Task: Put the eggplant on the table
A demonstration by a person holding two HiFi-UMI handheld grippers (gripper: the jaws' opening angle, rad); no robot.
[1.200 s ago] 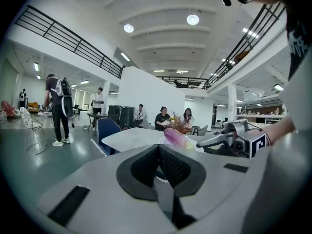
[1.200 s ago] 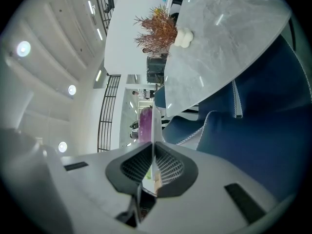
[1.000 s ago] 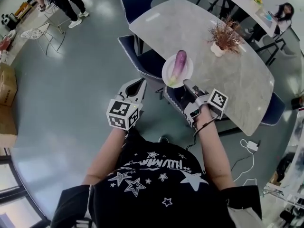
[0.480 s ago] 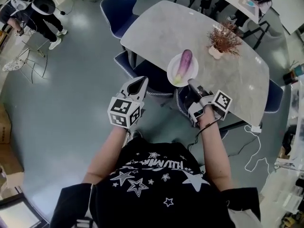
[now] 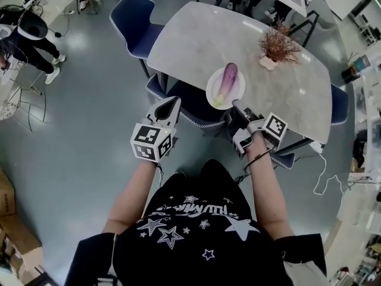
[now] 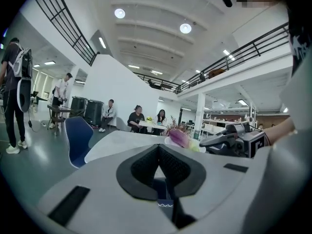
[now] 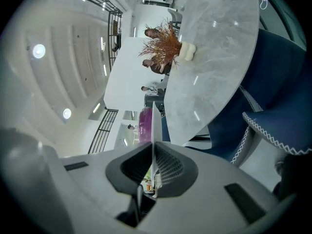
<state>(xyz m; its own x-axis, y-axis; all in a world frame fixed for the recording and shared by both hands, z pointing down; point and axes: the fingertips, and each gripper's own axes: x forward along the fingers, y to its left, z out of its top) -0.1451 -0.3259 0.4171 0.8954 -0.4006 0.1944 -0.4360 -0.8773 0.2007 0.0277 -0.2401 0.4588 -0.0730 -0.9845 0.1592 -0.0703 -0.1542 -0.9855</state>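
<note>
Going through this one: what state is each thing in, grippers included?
Eggplant: lying on the plate, not yet on the table.
Plate: rim clamped in the right gripper.
Right gripper: shut on the plate.
Left gripper: shut, empty.
Dried plant: upright on the table.

Shirt (image 5: pixel 191 210) lettering — upside down, seemingly illegible

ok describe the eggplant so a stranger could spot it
Find the grey oval table with the dried plant. At its near edge the right gripper holds a white plate in its jaws. The eggplant lies on it: long, purple, green at one end.
</note>
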